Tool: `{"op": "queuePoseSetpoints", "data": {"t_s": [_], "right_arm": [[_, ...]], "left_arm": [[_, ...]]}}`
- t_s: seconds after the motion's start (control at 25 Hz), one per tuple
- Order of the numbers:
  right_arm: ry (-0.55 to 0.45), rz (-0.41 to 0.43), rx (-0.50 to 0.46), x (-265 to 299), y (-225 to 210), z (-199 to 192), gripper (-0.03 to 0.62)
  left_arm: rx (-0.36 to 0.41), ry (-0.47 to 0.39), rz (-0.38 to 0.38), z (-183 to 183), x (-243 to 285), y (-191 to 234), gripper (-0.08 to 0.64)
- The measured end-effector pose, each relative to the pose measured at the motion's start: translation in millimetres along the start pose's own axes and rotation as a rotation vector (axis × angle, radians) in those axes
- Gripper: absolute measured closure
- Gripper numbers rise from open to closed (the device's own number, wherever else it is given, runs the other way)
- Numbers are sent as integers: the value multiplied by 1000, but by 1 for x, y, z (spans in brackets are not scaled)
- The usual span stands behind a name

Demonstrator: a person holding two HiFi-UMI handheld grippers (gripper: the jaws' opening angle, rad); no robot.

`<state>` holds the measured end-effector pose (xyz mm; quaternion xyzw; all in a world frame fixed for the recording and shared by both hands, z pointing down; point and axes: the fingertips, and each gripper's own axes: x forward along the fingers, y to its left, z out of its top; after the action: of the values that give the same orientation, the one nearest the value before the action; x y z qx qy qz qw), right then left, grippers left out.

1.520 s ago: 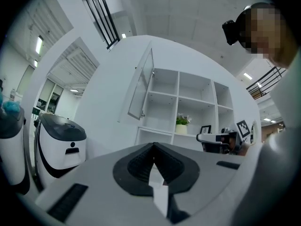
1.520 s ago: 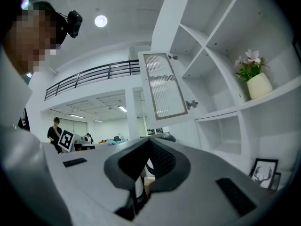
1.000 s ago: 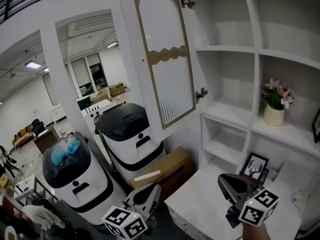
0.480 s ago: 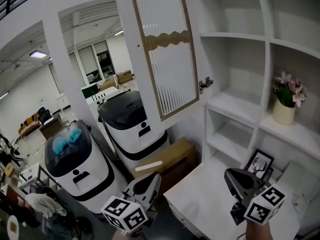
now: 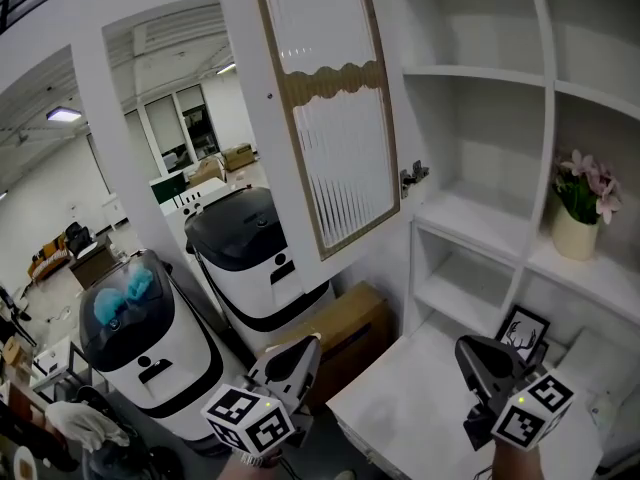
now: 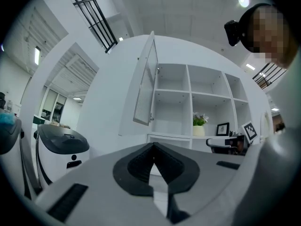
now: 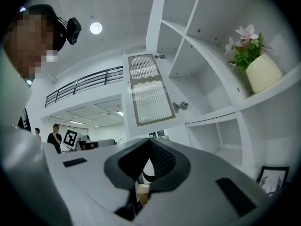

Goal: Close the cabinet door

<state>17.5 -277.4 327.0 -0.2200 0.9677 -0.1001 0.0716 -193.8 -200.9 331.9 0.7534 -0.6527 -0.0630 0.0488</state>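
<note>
Left of the white shelf cabinet (image 5: 547, 88), its open white-framed ribbed-glass door (image 5: 335, 138) looks light, stiff and breakable, so it is best pushed on the frame's free edge. The left gripper (image 5: 303, 351) and right gripper (image 5: 468, 352) have jaws pressed together, empty.

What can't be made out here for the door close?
White cabinet door with ribbed glass panel: head view, top cut off by the frame edge; left gripper view sees it nearly edge-on.
Any door handle: too small to find in every view.
Black-framed deer picture: head view, lower part behind the right gripper.
</note>
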Motion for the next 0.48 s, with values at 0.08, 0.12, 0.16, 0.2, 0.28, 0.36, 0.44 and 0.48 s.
{"op": "queuePoseSetpoints", "data": {"t_s": [0.08, 0.12, 0.16, 0.2, 0.28, 0.36, 0.44, 0.48], "right_arm": [[-3, -6, -1, 10, -1, 1, 588], [-3, -10, -1, 14, -2, 1, 589], [-3, -14, -1, 19, -4, 1, 588], [-4, -19, 0, 23, -5, 0, 588], [-5, -24, 2, 30, -5, 0, 588], [-3, -28, 3, 37, -4, -2, 589], [-3, -35, 4, 43, -3, -4, 588], [-4, -40, 4, 45, -3, -4, 588]], "left_arm": [[6, -9, -2, 7, 6, 11, 555], [6, -13, -3, 8, 10, 16, 555], [7, -13, -5, 9, 13, 21, 555], [8, -10, -6, 10, 15, 26, 555], [11, -7, -8, 11, 20, 33, 554], [12, -10, -12, 13, 23, 41, 554], [14, -13, -18, 15, 26, 47, 554], [16, -14, -21, 16, 28, 51, 554]]}}
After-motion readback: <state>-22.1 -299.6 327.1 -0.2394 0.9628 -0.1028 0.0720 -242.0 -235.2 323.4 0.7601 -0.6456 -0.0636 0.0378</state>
